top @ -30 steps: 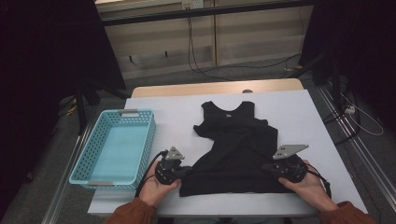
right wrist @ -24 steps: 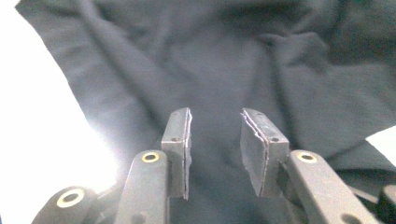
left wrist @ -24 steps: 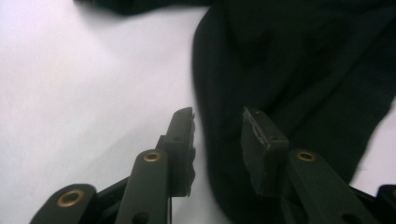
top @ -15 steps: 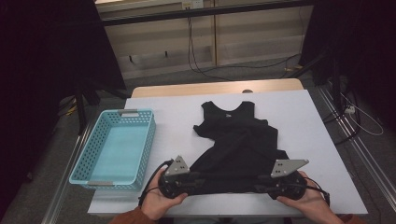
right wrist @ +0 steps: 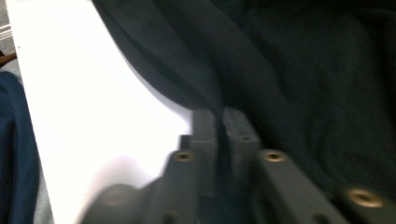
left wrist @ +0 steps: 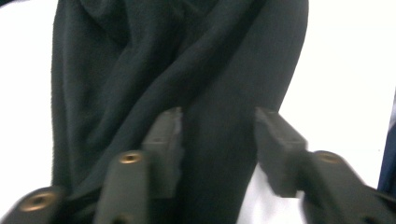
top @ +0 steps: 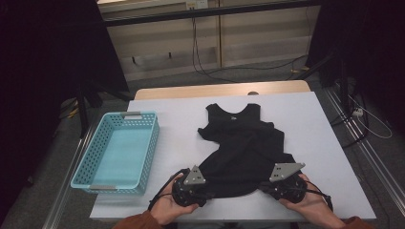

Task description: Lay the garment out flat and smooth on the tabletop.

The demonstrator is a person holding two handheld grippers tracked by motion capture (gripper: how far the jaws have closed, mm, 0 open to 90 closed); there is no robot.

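A black tank top point(top: 241, 143) lies flat on the white table point(top: 181, 124), neck toward the far side. At the hem's near left corner my left gripper point(top: 206, 194) has just been opening. In the left gripper view its jaws point(left wrist: 217, 126) stand apart, with the black cloth point(left wrist: 187, 70) lying between them and not pinched. At the hem's near right corner my right gripper point(top: 265, 187) has just closed. In the right gripper view its jaws point(right wrist: 219, 116) are pressed together on a thin edge of the cloth point(right wrist: 303, 70).
A light blue plastic basket point(top: 90, 157) stands on the table's left side. A strip of wooden tabletop point(top: 219, 89) shows beyond the white surface. Cables trail on the floor behind and to the right. The table's near edge runs just below both hands.
Both hands have come toward the near edge and a little closer together. The hem has drawn in with them, so the lower part of the tank top looks narrower and rounded.
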